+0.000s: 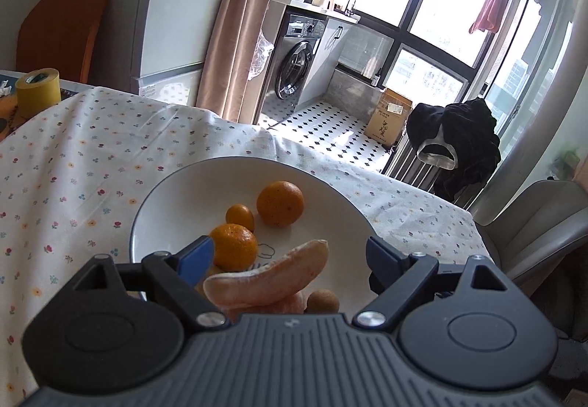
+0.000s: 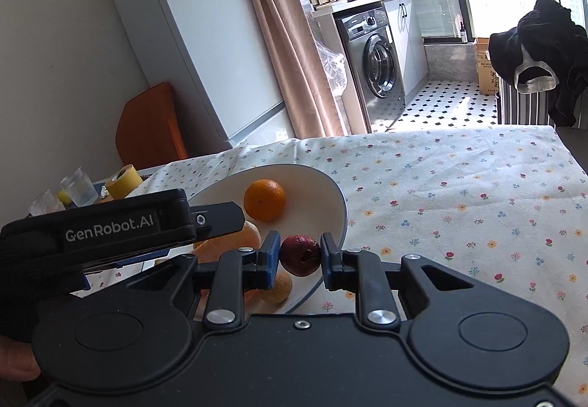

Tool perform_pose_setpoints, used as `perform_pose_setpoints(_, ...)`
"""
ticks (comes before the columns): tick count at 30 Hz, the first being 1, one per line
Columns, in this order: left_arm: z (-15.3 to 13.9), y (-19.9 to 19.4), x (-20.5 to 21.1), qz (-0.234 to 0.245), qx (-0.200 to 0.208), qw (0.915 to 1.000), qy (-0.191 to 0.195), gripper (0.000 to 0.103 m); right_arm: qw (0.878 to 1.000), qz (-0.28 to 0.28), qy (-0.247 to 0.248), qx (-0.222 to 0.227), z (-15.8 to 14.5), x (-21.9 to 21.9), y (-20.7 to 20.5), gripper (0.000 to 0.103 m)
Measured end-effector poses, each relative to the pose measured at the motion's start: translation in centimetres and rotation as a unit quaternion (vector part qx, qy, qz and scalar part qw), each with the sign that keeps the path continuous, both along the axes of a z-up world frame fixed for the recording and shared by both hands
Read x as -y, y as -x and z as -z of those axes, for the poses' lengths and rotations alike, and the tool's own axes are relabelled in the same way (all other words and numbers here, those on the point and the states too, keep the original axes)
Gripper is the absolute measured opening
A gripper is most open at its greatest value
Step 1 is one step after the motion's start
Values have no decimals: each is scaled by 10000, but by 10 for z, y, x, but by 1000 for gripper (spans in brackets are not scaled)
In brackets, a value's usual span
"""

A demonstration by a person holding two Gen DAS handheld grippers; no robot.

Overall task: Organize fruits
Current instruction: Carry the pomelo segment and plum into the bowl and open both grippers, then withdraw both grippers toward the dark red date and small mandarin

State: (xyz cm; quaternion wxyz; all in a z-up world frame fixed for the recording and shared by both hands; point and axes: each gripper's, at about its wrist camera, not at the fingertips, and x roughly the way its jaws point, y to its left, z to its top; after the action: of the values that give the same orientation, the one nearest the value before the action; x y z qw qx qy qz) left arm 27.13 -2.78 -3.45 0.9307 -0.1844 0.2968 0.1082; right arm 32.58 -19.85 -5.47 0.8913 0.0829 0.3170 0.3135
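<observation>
The right gripper [image 2: 298,256] has its fingers [image 2: 271,252] clamped on a dark red, wrinkled fruit [image 2: 299,255], held just over the near rim of the white plate [image 2: 330,194]. Both blue pads press the fruit's sides. Below it, in the plate, lies a small tan round fruit [image 2: 280,287], and farther back sits an orange [image 2: 264,200].

The left gripper [image 1: 290,256] hovers over the same plate [image 1: 330,194] with its fingers [image 1: 196,258] spread wide and holding nothing. From the left wrist view, the plate carries 3 orange citrus fruits — a large one [image 1: 280,203] at the back, a very small one [image 1: 240,218] beside it, and a mid-sized one [image 1: 234,246] just by the left blue pad. In front of these lies a pale, peeled curved segment [image 1: 268,276] resting on another peeled piece, with a small brown round fruit [image 1: 323,301] touching it on the right.

In the right wrist view the left gripper's black body [image 2: 110,227] — lettered "GenRobot.AI" — covers the plate's left part.

The plate stands on a counter spread with a flower-print cloth [image 2: 459,194]. At the counter's far left end stands a roll of yellow tape [image 1: 38,91]. Beyond the counter are a white fridge [image 2: 198,39], a pinkish curtain [image 1: 235,39], a washing machine [image 2: 375,58] and a black garment [image 1: 459,146] draped over a rack.
</observation>
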Motion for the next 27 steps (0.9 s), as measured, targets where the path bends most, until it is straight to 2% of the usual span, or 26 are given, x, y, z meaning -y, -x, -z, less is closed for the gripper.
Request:
perform_pose_setpoints(8, -7, 12, -7, -163, 4, 9999, -38, 89, 10000, -5, -32, 88, 3, -5, 1, 22)
perform_pose_setpoints(10, -9, 15, -8, -181, 17, 9998, -74, 89, 9999, -4, -94, 130, 4, -5, 1, 27)
perform_pose_setpoints(12, -11, 18, -9, -207, 21, 9997, -101, 89, 9998, 34, -105, 192, 4, -5, 2, 38)
perform_pose_setpoints(20, -25, 38, -16, -317, 32, 9994, -115, 89, 9997, 4, -201, 130, -7, 4, 4, 39)
perform_pose_setpoints(27, -33, 56, -19, -216, 12, 9991, -360, 90, 9999, -21, -115, 77, -19, 2, 11, 47)
